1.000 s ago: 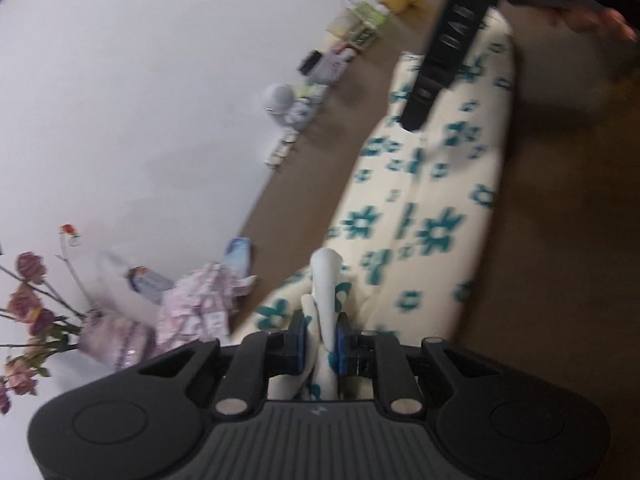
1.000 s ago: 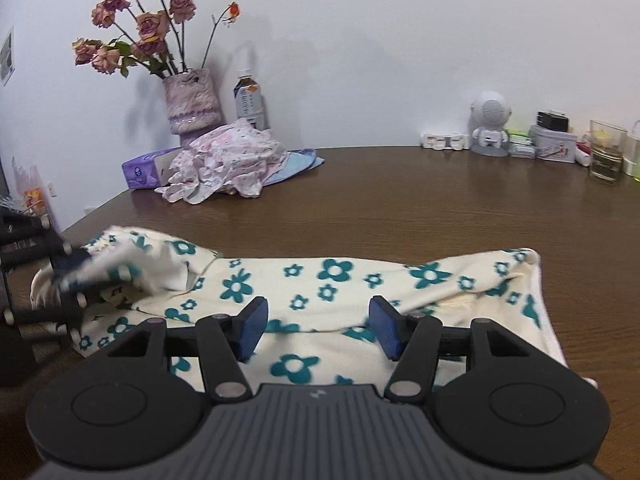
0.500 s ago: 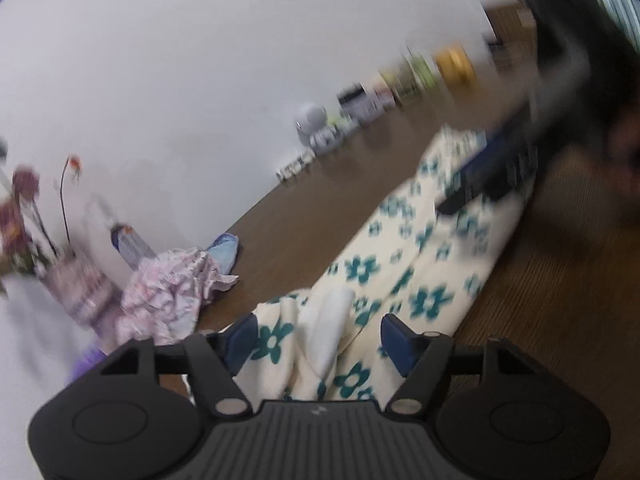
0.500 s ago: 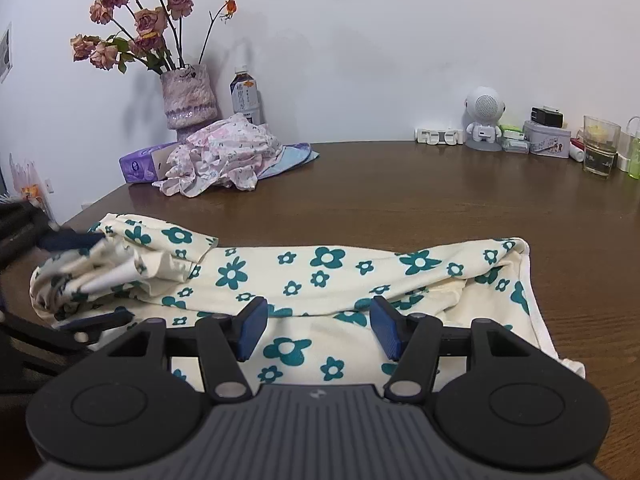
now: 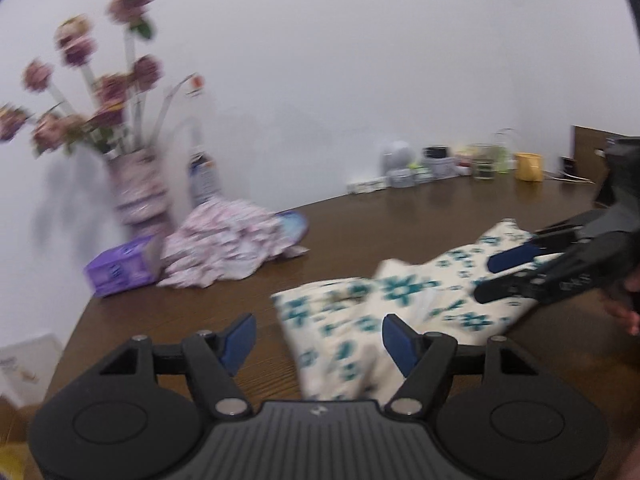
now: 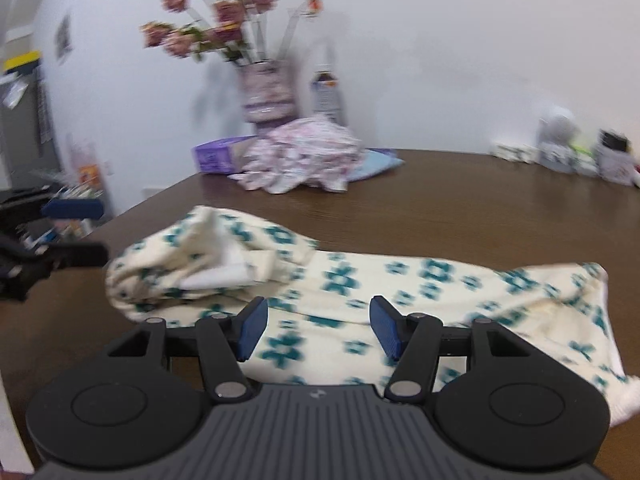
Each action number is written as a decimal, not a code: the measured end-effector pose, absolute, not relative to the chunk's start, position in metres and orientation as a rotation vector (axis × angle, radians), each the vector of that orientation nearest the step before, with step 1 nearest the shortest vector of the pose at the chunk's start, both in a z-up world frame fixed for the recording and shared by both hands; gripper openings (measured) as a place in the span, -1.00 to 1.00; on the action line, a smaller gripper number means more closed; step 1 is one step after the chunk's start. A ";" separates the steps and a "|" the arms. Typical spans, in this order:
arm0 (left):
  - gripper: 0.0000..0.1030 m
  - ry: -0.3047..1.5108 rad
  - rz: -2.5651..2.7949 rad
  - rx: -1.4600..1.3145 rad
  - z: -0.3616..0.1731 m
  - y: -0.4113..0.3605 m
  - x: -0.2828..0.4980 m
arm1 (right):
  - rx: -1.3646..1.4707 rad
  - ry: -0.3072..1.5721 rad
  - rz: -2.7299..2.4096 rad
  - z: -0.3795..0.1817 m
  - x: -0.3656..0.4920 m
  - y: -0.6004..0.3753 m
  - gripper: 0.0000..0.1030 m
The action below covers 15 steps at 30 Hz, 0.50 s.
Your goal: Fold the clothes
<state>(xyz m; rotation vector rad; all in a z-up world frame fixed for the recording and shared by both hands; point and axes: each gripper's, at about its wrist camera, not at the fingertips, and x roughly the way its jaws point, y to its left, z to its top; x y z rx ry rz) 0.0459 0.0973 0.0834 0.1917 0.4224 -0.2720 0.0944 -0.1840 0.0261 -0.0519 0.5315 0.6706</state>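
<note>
A cream garment with teal flowers (image 6: 360,280) lies in a long band across the brown table, its left end bunched into a loose fold (image 6: 208,256). My right gripper (image 6: 316,328) hovers open over its middle, nothing between the fingers. My left gripper (image 5: 318,340) is open too, just off the bunched end of the garment (image 5: 360,320). In the left wrist view the right gripper (image 5: 532,276) shows at the right, over the cloth. In the right wrist view the left gripper (image 6: 72,228) shows at the far left, clear of the cloth. Both views are blurred.
A crumpled pink-patterned garment (image 6: 304,156) and a blue cloth lie at the back beside a purple tissue box (image 6: 216,156), a vase of dried roses (image 6: 268,92) and a bottle. Small items line the back right wall (image 6: 568,152). The table's left edge (image 5: 76,332) is close.
My left gripper opened and let go of the garment's end, then swung back level and off to the left. The bunched end now rests on the table. The right gripper stayed open over the cloth.
</note>
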 end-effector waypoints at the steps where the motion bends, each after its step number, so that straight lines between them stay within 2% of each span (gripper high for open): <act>1: 0.05 0.428 -0.255 0.179 0.084 0.103 0.047 | -0.069 0.526 0.687 0.029 0.093 -0.177 0.12; 2: -0.12 0.435 -0.248 0.162 0.085 0.108 0.050 | -0.081 0.519 0.700 0.032 0.091 -0.171 0.12; 3: -0.18 0.441 -0.255 0.147 0.085 0.110 0.056 | -0.090 0.513 0.711 0.035 0.091 -0.165 0.12; 5: -0.46 0.451 -0.273 0.137 0.084 0.112 0.068 | -0.083 0.508 0.728 0.041 0.093 -0.154 0.12; 9: -0.70 0.498 -0.350 0.143 0.079 0.108 0.092 | -0.070 0.499 0.764 0.054 0.098 -0.133 0.13; 10: -0.76 0.515 -0.371 0.148 0.076 0.107 0.097 | -0.066 0.497 0.772 0.057 0.099 -0.128 0.13; 15: -0.76 0.569 -0.374 0.138 0.060 0.112 0.114 | -0.055 0.543 0.808 0.060 0.112 -0.101 0.13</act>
